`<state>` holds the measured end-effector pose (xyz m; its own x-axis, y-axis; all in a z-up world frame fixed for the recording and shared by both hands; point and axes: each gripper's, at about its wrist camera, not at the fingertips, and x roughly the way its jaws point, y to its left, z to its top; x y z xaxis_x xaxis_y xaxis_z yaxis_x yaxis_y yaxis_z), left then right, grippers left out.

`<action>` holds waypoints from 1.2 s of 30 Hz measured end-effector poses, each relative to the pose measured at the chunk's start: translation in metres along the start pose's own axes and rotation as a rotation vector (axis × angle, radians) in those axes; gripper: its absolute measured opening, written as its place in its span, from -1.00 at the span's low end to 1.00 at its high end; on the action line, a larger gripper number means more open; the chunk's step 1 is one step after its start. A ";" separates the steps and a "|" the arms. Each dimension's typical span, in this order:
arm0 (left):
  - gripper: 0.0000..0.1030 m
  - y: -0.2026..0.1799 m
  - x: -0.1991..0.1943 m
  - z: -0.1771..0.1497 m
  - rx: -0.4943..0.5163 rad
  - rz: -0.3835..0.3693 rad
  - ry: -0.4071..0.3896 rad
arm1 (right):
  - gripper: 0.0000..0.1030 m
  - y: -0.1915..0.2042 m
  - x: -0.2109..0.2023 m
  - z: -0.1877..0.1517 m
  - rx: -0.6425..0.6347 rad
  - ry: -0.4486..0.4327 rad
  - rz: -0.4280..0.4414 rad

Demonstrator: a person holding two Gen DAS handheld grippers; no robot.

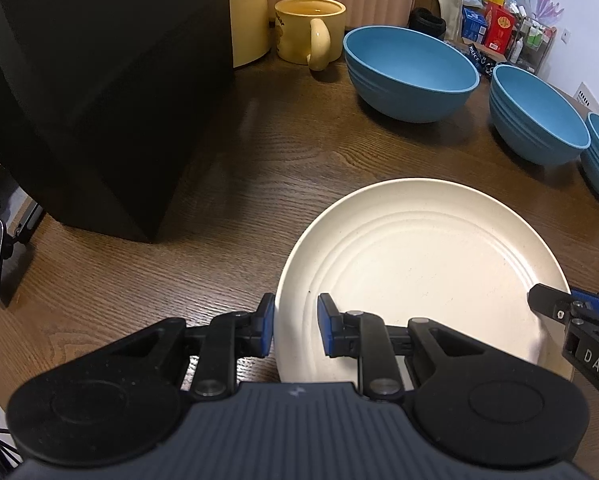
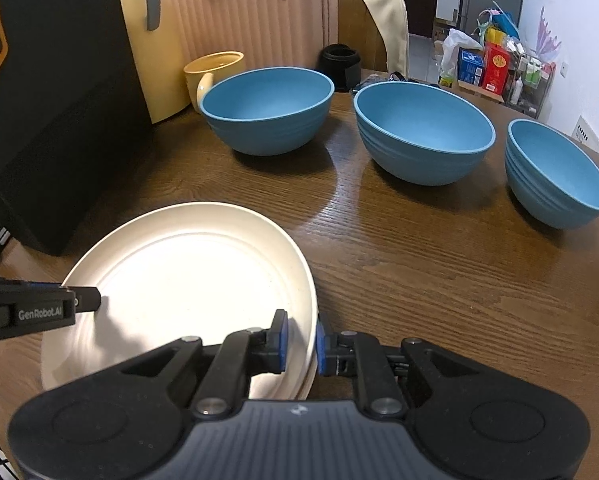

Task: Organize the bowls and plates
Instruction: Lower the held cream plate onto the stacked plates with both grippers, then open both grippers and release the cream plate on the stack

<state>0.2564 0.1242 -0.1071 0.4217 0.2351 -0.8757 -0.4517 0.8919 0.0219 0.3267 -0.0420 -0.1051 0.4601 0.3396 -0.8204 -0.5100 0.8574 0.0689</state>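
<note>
A cream plate (image 1: 419,264) (image 2: 187,276) lies on the brown wooden table (image 2: 439,288), and a second rim shows just under it at its near right edge. My left gripper (image 1: 295,328) is shut on the plate's left rim, one blue pad outside and one inside. My right gripper (image 2: 299,344) is shut on the right rim in the same way. Each view shows the other gripper's finger (image 1: 551,302) (image 2: 85,300) across the plate. Three blue bowls (image 2: 267,112) (image 2: 423,136) (image 2: 555,172) stand upright in a row behind the plate, apart from each other.
A large black box (image 2: 51,100) stands at the left, close to the plate. A yellow mug (image 2: 213,70) and a black cylinder (image 2: 339,64) sit behind the bowls, with a pink ribbed case (image 2: 251,12) beyond. Bare wood lies between plate and bowls.
</note>
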 end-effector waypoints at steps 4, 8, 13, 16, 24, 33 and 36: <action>-0.56 -0.001 0.002 0.000 0.009 0.009 -0.001 | -0.72 0.003 0.002 0.000 -0.021 0.000 -0.018; -0.56 -0.002 0.004 -0.002 0.015 0.021 0.003 | -0.71 0.006 0.003 -0.001 -0.042 0.000 -0.028; -0.56 -0.006 0.006 -0.003 0.033 0.033 -0.007 | -0.70 0.010 0.007 -0.004 -0.065 0.013 -0.051; -0.56 -0.005 0.006 -0.003 0.032 0.034 -0.012 | -0.70 0.009 0.008 -0.005 -0.055 0.012 -0.047; -0.56 -0.009 0.007 -0.004 0.038 0.047 -0.016 | -0.68 0.009 0.011 -0.004 -0.058 0.017 -0.049; -0.14 -0.006 0.002 -0.001 0.027 0.039 -0.017 | -0.32 0.006 0.011 -0.003 -0.032 0.050 -0.015; 0.16 -0.004 -0.003 0.001 0.026 0.039 -0.026 | 0.10 0.001 0.008 -0.003 -0.008 0.051 -0.001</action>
<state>0.2581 0.1202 -0.1044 0.4246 0.2795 -0.8612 -0.4480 0.8914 0.0685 0.3282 -0.0397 -0.1132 0.4235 0.3185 -0.8481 -0.5157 0.8544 0.0634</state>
